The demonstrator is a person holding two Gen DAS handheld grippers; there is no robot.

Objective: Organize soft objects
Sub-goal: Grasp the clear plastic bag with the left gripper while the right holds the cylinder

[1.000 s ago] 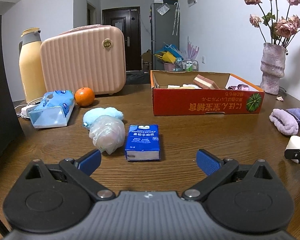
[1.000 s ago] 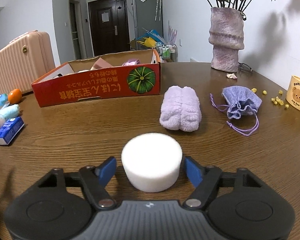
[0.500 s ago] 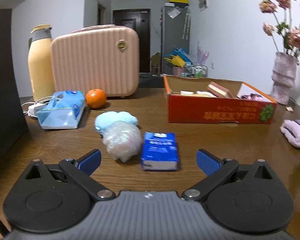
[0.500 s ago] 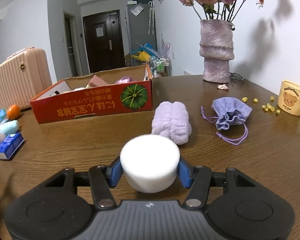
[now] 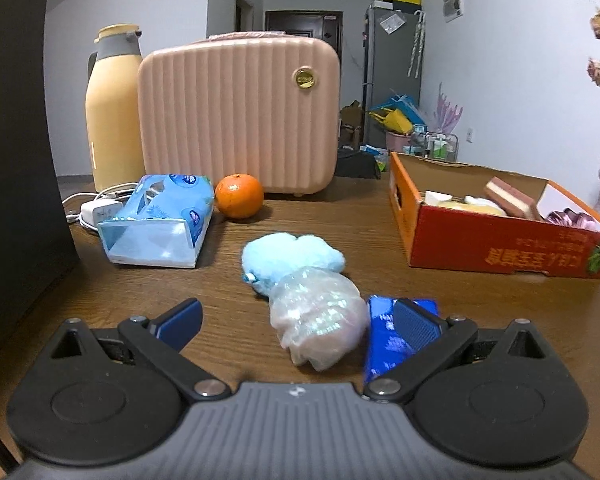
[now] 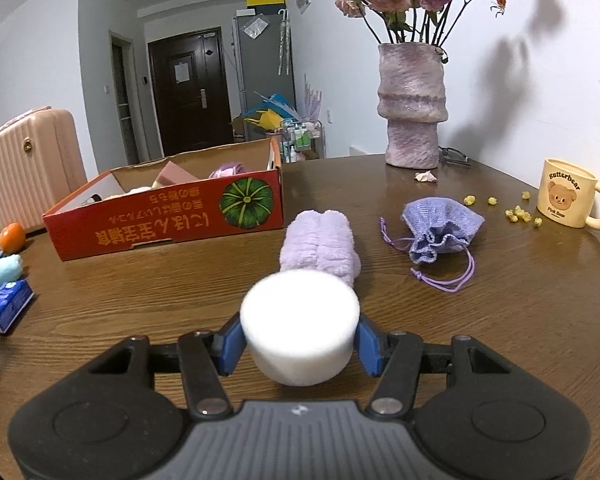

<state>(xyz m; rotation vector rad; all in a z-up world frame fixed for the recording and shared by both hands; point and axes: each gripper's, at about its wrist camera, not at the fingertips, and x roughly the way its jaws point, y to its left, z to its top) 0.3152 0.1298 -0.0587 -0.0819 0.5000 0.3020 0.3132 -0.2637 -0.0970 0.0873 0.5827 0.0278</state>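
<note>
A: Closing on the white foam cylinder [image 6: 299,326], the right gripper [image 6: 299,344] has just drawn its jaws in from a wide stance; both blue pads now press the cylinder's sides, and it looks lifted slightly clear of the table [image 6: 520,312].

B: And where is it relative to the red cardboard box [image 6: 168,224]?

A: In front of the box and a little to its right, nearer the camera, with the lilac fluffy towel [image 6: 320,240] just behind it. The box is open and already has a few things inside.

B: What about the left gripper [image 5: 296,320]?

A: Spread wide, holding nothing. It has slid closer to the plastic-wrapped bundle [image 5: 318,320], which now lies between the open jaws. The blue tissue pack [image 5: 384,336] sits just beside it, partly behind the right finger. Both lie to the left of the box, well apart from it.

B: So what does that mean for the task?

A: I'd judge the cylinder is secured and ready to carry to the box, while the left side is lining up its own pick.
</note>
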